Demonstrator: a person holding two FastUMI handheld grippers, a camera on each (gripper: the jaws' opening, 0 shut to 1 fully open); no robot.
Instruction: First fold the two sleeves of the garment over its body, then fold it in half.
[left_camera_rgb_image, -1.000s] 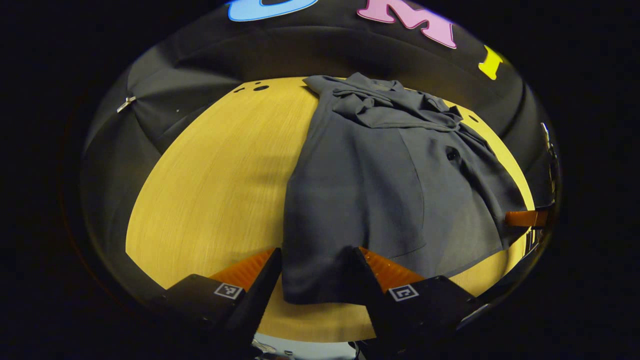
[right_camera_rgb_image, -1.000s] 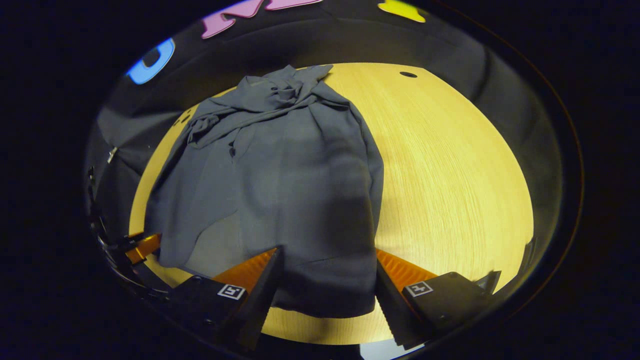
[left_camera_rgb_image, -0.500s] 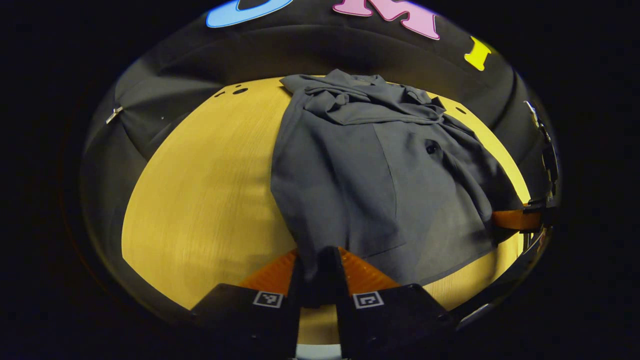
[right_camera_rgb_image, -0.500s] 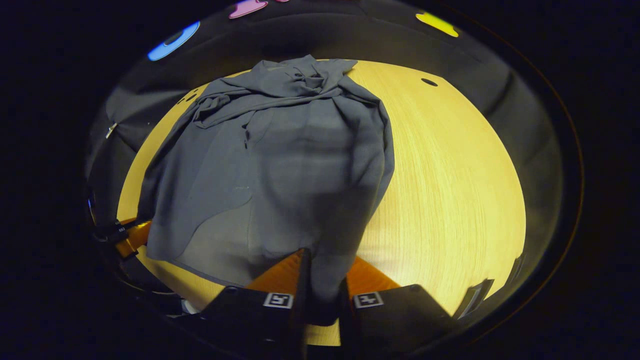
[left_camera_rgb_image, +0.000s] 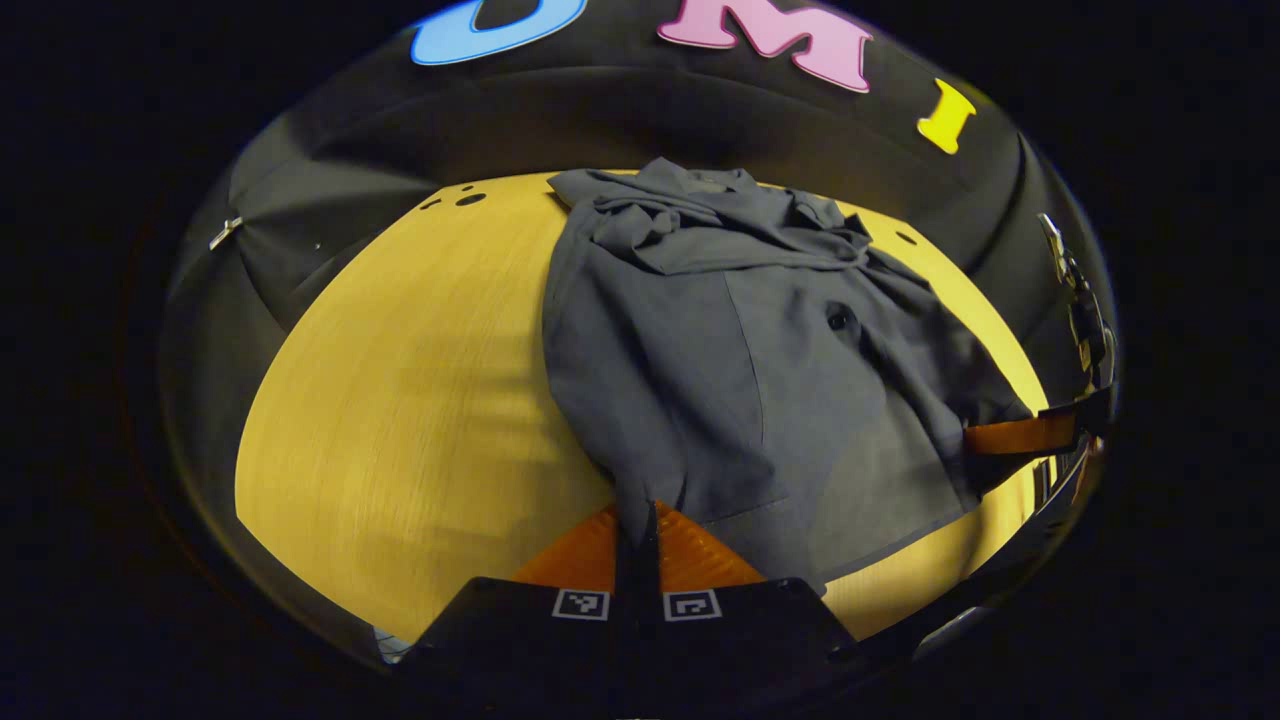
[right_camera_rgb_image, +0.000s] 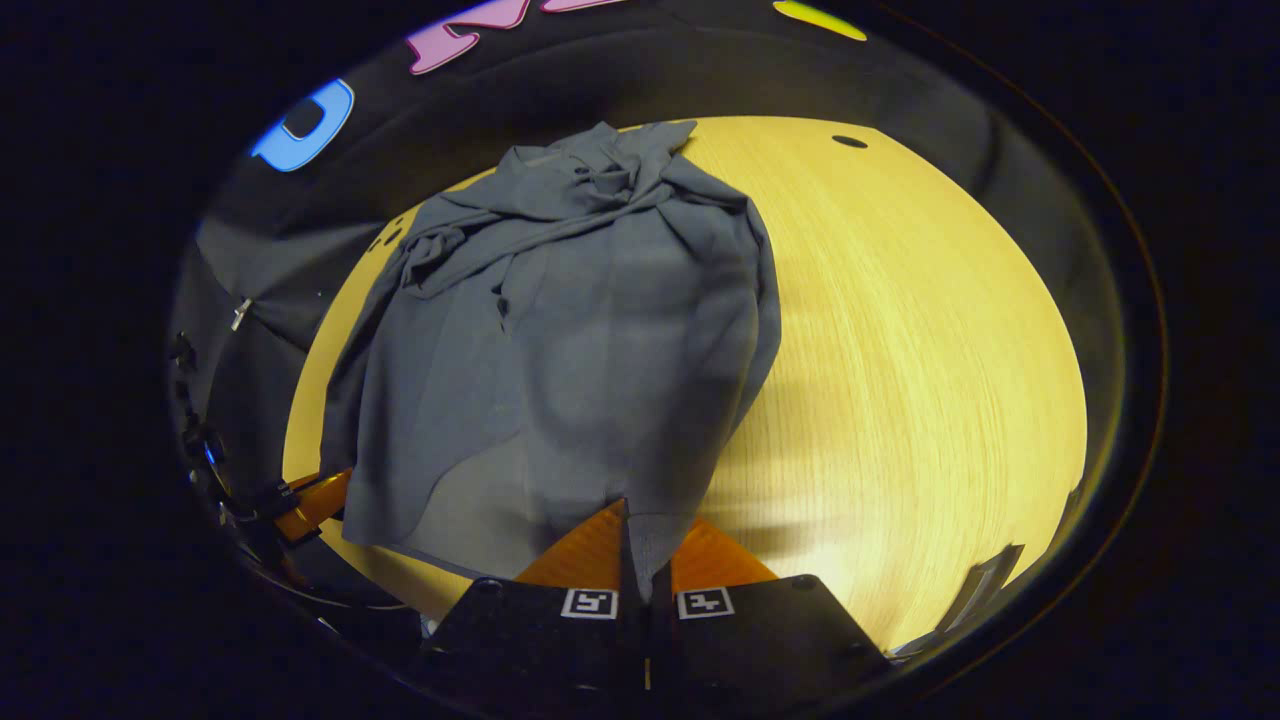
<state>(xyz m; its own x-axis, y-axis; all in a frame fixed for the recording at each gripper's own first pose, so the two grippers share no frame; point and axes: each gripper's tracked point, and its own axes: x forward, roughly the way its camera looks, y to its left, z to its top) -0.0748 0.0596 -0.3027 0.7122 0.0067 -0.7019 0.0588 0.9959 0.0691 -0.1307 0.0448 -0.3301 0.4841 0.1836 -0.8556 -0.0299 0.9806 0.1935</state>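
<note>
Both grippers pinch the garment's near hem corners.
Left gripper view: the left gripper (left_camera_rgb_image: 637, 520) is clenched on the grey garment (left_camera_rgb_image: 720, 350), spread over the wooden table (left_camera_rgb_image: 400, 400). Right gripper view: the right gripper (right_camera_rgb_image: 637, 530) grips the hem too, bunched sleeves at the far end.

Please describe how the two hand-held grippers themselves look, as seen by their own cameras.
Each hand-held gripper, left and right, has a black blocky body. On each body sit two small square black-and-white markers, one at each finger's base. The fingers' inner faces are ribbed.
</note>
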